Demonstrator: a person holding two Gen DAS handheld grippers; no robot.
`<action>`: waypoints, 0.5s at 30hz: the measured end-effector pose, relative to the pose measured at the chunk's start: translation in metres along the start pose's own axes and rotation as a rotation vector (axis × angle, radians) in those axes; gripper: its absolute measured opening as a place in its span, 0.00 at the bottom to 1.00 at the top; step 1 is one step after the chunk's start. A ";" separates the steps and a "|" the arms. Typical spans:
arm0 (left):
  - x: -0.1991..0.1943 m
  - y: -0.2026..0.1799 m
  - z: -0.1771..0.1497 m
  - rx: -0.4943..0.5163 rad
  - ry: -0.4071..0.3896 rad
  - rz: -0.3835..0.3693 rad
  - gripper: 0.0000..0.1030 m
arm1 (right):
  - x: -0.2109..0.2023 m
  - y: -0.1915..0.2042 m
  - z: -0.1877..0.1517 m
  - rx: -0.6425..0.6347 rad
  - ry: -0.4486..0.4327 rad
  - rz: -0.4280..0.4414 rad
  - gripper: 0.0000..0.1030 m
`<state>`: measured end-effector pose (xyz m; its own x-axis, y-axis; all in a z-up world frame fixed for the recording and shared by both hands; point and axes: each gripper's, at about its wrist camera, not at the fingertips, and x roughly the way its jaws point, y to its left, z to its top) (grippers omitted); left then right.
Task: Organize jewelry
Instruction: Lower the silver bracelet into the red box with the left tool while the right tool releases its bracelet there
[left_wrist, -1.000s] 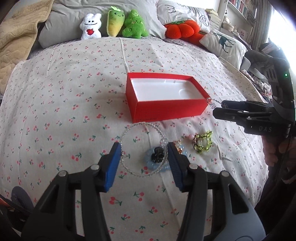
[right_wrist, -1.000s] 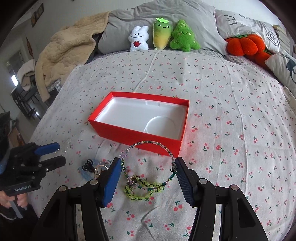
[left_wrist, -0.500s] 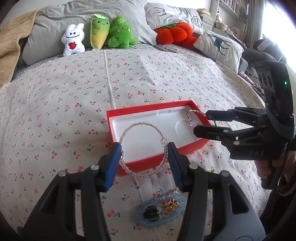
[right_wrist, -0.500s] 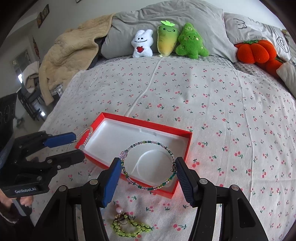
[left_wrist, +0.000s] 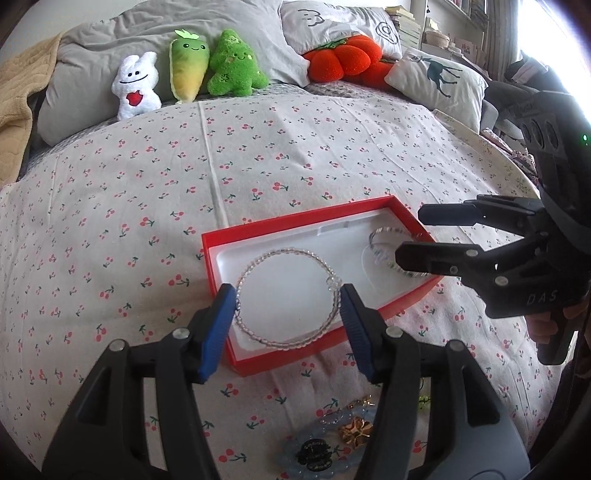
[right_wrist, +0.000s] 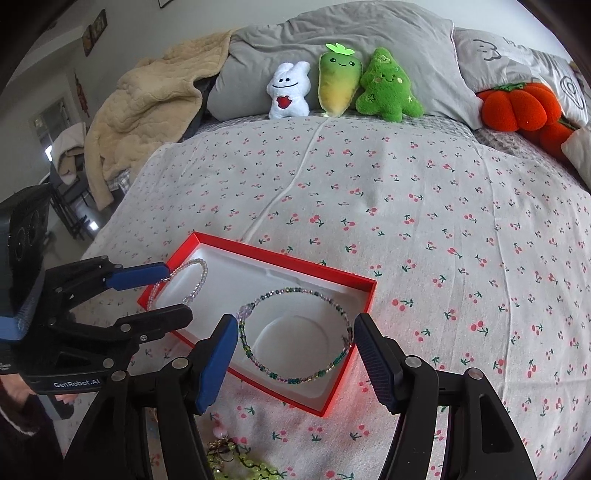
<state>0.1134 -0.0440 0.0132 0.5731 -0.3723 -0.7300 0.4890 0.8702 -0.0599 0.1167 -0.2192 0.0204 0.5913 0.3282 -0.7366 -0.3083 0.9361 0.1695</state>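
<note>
Two beaded bracelets are seen over the open red box (left_wrist: 236, 363) on the cherry-print bedspread (left_wrist: 295, 155). A clear-bead bracelet (left_wrist: 286, 295) spans the left gripper (left_wrist: 288, 328), whose jaws are opening; contact with the pads cannot be judged. A green-bead bracelet (right_wrist: 295, 336) sits likewise between the opening jaws of the right gripper (right_wrist: 293, 360). More jewelry (left_wrist: 332, 439) is left on the bedspread, near the box. Plush toys (right_wrist: 343, 85) are lined against grey pillows (right_wrist: 406, 44).
</note>
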 end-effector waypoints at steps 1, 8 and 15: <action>-0.001 0.000 0.000 0.000 0.002 0.000 0.58 | -0.001 0.000 0.000 0.003 -0.004 0.005 0.74; -0.017 -0.005 -0.007 0.014 0.000 -0.001 0.62 | -0.021 0.003 0.001 0.006 -0.032 -0.002 0.78; -0.032 -0.003 -0.018 -0.020 0.026 0.007 0.73 | -0.039 0.005 -0.007 0.045 -0.012 -0.037 0.78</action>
<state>0.0816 -0.0293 0.0251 0.5591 -0.3576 -0.7480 0.4716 0.8792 -0.0678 0.0871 -0.2282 0.0459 0.6104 0.2947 -0.7352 -0.2527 0.9522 0.1719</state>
